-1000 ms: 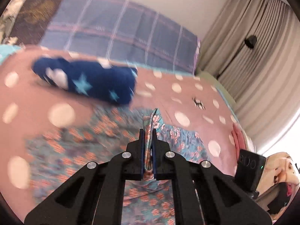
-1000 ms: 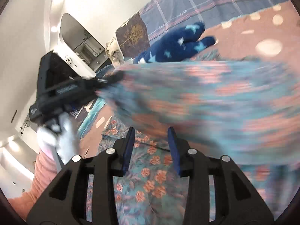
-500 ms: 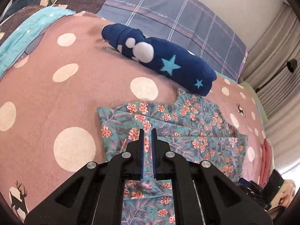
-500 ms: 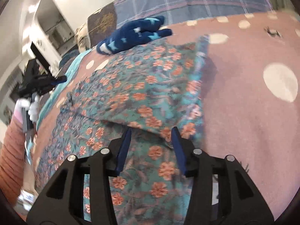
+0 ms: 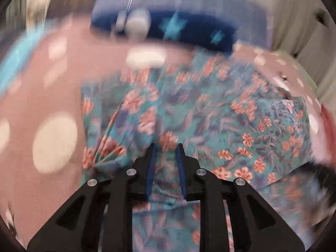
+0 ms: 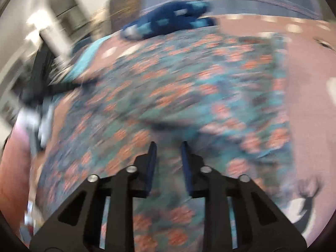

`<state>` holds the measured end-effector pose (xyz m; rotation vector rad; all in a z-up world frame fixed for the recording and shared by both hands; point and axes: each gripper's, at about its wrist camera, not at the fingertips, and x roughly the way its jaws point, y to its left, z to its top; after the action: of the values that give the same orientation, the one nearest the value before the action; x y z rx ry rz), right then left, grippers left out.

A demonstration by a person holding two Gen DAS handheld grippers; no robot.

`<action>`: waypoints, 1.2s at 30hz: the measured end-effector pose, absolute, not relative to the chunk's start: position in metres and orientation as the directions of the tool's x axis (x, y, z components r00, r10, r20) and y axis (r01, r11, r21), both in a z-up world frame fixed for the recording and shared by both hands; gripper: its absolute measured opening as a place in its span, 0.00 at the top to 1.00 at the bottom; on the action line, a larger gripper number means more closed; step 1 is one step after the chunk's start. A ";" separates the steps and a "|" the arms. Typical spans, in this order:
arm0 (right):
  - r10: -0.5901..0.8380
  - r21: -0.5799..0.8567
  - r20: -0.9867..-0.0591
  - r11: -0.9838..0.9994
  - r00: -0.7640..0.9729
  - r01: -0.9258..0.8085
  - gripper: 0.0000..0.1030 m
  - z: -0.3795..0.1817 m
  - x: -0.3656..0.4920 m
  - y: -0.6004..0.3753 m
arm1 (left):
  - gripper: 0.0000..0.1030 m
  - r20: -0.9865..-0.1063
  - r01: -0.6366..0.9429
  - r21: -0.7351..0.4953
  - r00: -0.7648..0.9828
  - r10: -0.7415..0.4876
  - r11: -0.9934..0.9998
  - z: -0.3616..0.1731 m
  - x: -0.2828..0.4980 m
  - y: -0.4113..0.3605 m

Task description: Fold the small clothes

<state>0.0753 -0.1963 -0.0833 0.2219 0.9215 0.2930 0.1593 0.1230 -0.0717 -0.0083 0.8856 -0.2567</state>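
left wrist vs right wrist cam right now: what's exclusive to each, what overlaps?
Only left wrist: pale curtains at far right, and the left hand-held gripper, jaws opening over the cloth.
Only right wrist: a blurred room interior at upper left, and the right hand-held gripper, jaws closing.
Both: the floral garment on the pink dotted bedspread, and the navy star-print item behind it.

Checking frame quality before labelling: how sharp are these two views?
Left wrist: motion-smeared at the top, navy star garment streaked, floral garment readable at right. Right wrist: blurred throughout, floral print mushy. Both fisheye-bent; gripper fingers crisp.
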 end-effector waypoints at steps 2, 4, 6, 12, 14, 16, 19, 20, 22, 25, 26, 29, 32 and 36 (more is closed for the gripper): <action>0.128 0.149 -0.756 0.989 0.642 -0.021 0.85 -0.079 0.073 -0.202 | 0.79 -0.764 0.198 -0.118 0.608 -0.217 0.973 -0.069 0.158 0.124; 0.034 0.111 -0.726 0.991 0.687 0.068 0.90 -0.074 0.068 -0.211 | 0.79 -0.762 0.197 -0.116 0.611 -0.214 0.974 -0.070 0.158 0.123; 0.045 0.148 -0.686 0.986 0.726 0.079 0.93 -0.067 0.063 -0.218 | 0.79 -0.762 0.198 -0.110 0.613 -0.210 0.974 -0.070 0.157 0.123; 0.278 0.296 -0.594 0.948 0.755 -0.117 0.74 -0.048 0.068 -0.208 | 0.79 -0.759 0.199 -0.102 0.618 -0.205 0.975 -0.069 0.156 0.122; 0.363 0.360 -0.626 0.919 0.690 -0.157 0.74 -0.057 0.079 -0.199 | 0.79 -0.758 0.198 -0.112 0.617 -0.213 0.974 -0.070 0.156 0.123; 0.386 0.364 -0.653 0.915 0.651 -0.176 0.76 -0.063 0.088 -0.189 | 0.79 -0.758 0.197 -0.117 0.616 -0.216 0.973 -0.071 0.156 0.123; 0.382 0.338 -0.703 0.921 0.599 -0.192 0.78 -0.076 0.097 -0.172 | 0.79 -0.758 0.197 -0.117 0.616 -0.216 0.973 -0.070 0.156 0.123; 0.375 0.333 -0.718 0.925 0.586 -0.183 0.78 -0.079 0.099 -0.170 | 0.79 -0.758 0.197 -0.116 0.616 -0.215 0.973 -0.070 0.156 0.123; 0.350 0.310 -0.731 0.935 0.586 -0.172 0.83 -0.082 0.100 -0.169 | 0.79 -0.758 0.198 -0.115 0.616 -0.214 0.974 -0.070 0.156 0.124; 0.278 0.249 -0.715 0.959 0.641 -0.139 0.84 -0.079 0.103 -0.172 | 0.79 -0.757 0.197 -0.122 0.615 -0.220 0.973 -0.070 0.156 0.124; 0.261 0.235 -0.707 0.963 0.657 -0.130 0.86 -0.077 0.103 -0.176 | 0.79 -0.756 0.197 -0.127 0.615 -0.224 0.972 -0.070 0.156 0.125; 0.110 0.123 -0.751 0.992 0.651 -0.025 0.92 -0.079 0.107 -0.187 | 0.79 -0.754 0.197 -0.137 0.614 -0.231 0.971 -0.070 0.157 0.126; -0.015 0.064 -0.777 0.993 0.630 0.102 1.00 -0.083 0.099 -0.215 | 0.79 -0.754 0.198 -0.142 0.614 -0.235 0.970 -0.070 0.157 0.127; 0.017 0.101 -0.766 0.990 0.642 0.095 0.99 -0.075 0.082 -0.226 | 0.78 -0.754 0.198 -0.143 0.613 -0.236 0.970 -0.070 0.157 0.127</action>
<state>0.0818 -0.2258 -0.0750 0.1368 0.8729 -0.0446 0.1572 0.1267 -0.0703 -0.0474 0.8756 -0.2502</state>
